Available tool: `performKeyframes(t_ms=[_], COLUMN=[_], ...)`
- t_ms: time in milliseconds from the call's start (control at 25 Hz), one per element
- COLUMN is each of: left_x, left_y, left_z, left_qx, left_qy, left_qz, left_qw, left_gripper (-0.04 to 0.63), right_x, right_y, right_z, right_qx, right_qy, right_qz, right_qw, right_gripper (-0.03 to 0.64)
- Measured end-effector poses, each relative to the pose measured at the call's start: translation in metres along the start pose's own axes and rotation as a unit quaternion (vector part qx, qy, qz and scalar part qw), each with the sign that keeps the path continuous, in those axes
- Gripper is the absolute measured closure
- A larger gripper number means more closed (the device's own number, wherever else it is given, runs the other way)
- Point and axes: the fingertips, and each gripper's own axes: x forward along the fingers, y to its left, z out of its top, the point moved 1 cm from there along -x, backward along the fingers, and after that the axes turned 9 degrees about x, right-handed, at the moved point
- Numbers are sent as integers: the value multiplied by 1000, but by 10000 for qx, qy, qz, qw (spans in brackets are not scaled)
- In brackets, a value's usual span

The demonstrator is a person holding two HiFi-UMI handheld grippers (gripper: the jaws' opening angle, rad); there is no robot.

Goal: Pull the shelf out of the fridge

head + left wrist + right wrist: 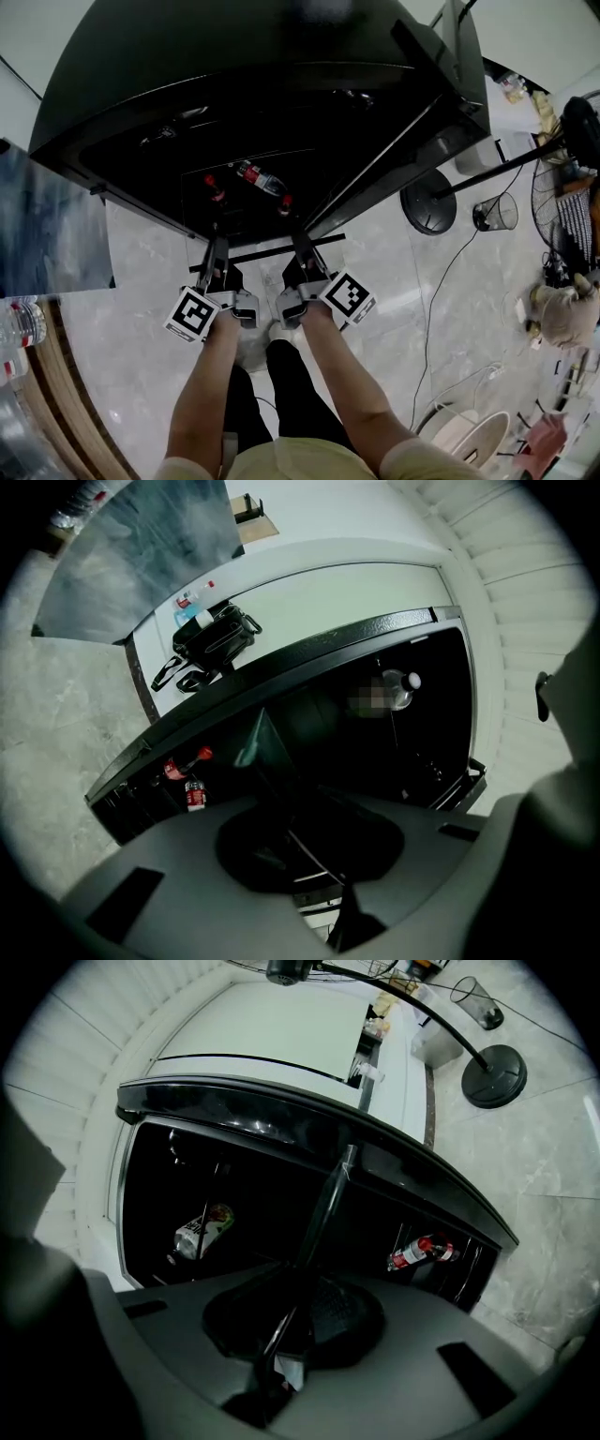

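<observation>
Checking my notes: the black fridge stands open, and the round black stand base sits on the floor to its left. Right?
No: the head view shows the round black stand base on the floor to the right of the open black fridge.

A glossy black fridge cabinet [234, 56] stands on polished pale stone-look floor tiles [375, 277]; its thin shelf [323, 1208] looks like smooth clear glass, edged in dark trim.
</observation>
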Motion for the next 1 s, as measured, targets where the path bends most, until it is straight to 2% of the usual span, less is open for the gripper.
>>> performKeyframes(t_ms=[360, 600, 880, 1000], left_x=[-37, -62, -80, -92], left_y=[-46, -74, -95, -97], left_z=[15, 30, 38, 41], left_qx=[162, 59, 86, 61], left_qy=[-27, -11, 303, 507], left_qz=[-324, -546, -811, -725], left_qw=[9993, 9985, 9962, 9961], left_gripper=[522, 522, 522, 522], right_x=[-41, -67, -97, -108], right_y=[43, 78, 102, 111], right_z=[-8, -20, -27, -35], right_qx=[-85, -242, -408, -354], right_qy=[-154, -299, -564, -653], right_qz=[300, 375, 236, 240], right_qw=[9994, 9986, 9973, 9969], right_gripper=[555, 554, 552, 551])
